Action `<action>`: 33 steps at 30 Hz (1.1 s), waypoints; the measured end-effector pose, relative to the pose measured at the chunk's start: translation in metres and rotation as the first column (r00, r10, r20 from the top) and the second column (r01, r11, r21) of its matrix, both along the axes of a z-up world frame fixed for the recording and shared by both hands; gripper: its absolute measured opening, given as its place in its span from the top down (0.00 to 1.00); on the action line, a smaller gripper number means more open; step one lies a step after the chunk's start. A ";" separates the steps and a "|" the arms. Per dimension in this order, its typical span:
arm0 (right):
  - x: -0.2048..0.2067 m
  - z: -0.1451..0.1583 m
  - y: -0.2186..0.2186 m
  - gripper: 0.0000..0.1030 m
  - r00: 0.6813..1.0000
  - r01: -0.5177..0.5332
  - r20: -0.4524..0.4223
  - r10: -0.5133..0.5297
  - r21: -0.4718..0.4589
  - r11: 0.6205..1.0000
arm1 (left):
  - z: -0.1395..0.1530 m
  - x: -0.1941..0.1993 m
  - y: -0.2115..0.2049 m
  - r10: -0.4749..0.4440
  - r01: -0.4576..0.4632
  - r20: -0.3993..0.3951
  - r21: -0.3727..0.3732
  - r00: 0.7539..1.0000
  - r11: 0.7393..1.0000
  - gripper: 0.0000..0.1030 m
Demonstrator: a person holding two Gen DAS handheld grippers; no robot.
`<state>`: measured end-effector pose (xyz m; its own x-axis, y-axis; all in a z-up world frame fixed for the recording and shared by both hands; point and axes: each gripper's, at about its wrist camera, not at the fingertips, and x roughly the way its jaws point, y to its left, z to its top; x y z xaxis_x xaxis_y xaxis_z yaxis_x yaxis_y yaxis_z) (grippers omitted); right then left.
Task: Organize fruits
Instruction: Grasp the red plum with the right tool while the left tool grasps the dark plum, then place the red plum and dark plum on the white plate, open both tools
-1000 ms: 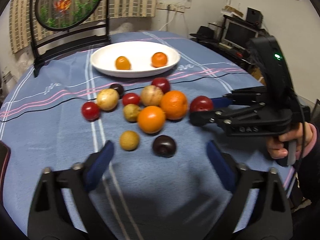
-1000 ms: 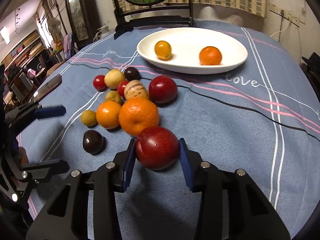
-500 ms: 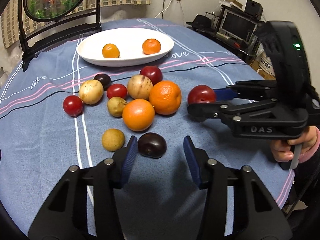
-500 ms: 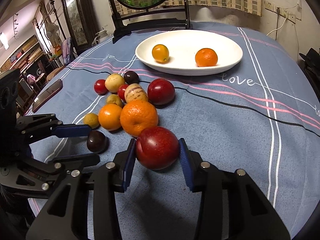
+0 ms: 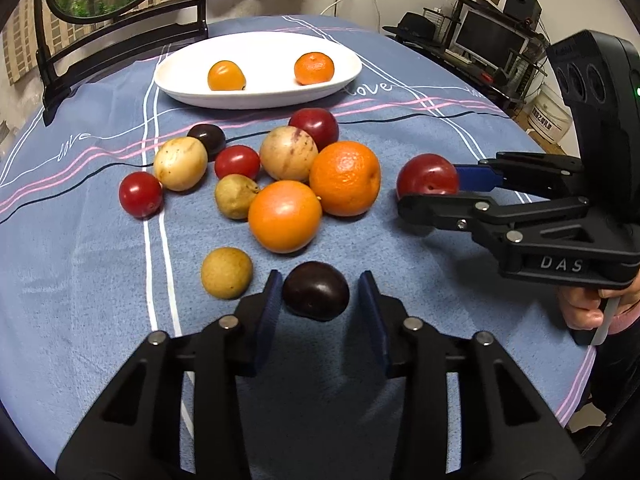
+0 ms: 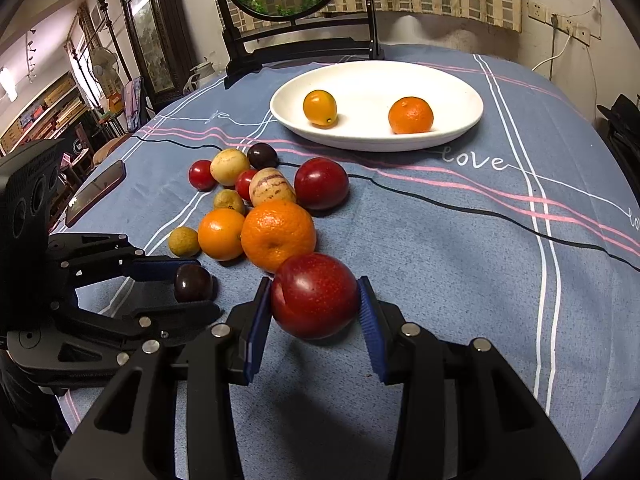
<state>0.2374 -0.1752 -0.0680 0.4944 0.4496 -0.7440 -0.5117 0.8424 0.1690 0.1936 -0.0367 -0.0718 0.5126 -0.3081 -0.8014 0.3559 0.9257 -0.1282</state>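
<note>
My left gripper [image 5: 321, 280] is low over the blue cloth, its jaws closing around a dark plum [image 5: 316, 296]. The left pad is nearly on the plum and a small gap shows at the right pad. From the right wrist view the dark plum [image 6: 193, 282] lies between the left gripper's [image 6: 202, 289] fingers. My right gripper [image 6: 314, 283] is shut on a red plum [image 6: 315, 295], both pads pressing its sides. That red plum [image 5: 427, 176] and right gripper [image 5: 428, 189] appear at the right. A white plate [image 5: 256, 98] at the back holds two orange fruits.
A cluster of oranges [image 5: 345, 178], red, yellow and dark fruits lies between my grippers and the plate. A tan fruit [image 5: 226, 273] sits just left of the left gripper. A phone [image 6: 96, 192] lies at the table's left edge. A framed fish picture stand [image 6: 296, 40] rises behind the plate.
My left gripper has moved forward and down to the dark plum, and its jaws have narrowed from wide apart to close around it. The right gripper and its red plum have stayed put.
</note>
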 end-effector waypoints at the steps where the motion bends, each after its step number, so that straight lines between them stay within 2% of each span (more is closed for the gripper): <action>1: 0.000 0.000 0.000 0.59 1.000 0.000 0.000 0.000 0.000 1.000 | 0.000 0.000 0.001 0.004 -0.004 -0.002 -0.006 1.000 1.000 0.66; 5: 0.001 0.000 0.000 0.59 1.000 -0.002 -0.005 0.002 0.003 1.000 | 0.001 0.000 0.003 0.012 -0.012 -0.003 -0.017 1.000 1.000 0.69; 8: 0.003 0.001 -0.004 0.59 1.000 -0.007 -0.019 0.008 0.045 0.999 | 0.005 -0.002 0.004 0.013 -0.013 0.012 -0.025 1.000 1.000 0.69; 14: 0.018 0.021 -0.012 0.59 0.999 0.009 0.034 -0.014 0.151 0.989 | 0.038 0.011 0.021 0.039 -0.031 0.096 -0.085 0.995 0.996 0.69; 18: 0.050 0.036 -0.004 0.59 0.994 0.052 0.085 -0.066 0.149 0.987 | 0.070 0.052 0.032 0.075 -0.060 0.156 -0.097 0.985 0.993 0.69; 22: 0.090 0.042 0.016 0.59 0.991 0.060 0.115 -0.074 0.121 0.991 | 0.084 0.110 0.034 0.088 -0.072 0.155 -0.107 0.984 0.992 0.69; 27: 0.134 0.026 0.037 0.59 0.995 0.069 0.066 -0.075 0.087 0.994 | 0.072 0.186 0.038 0.169 -0.165 0.106 -0.046 0.980 0.985 0.69; 33: 0.153 0.019 0.044 0.59 0.996 0.059 0.062 -0.062 0.053 0.997 | 0.046 0.233 0.042 0.218 -0.218 0.037 0.000 0.975 0.976 0.69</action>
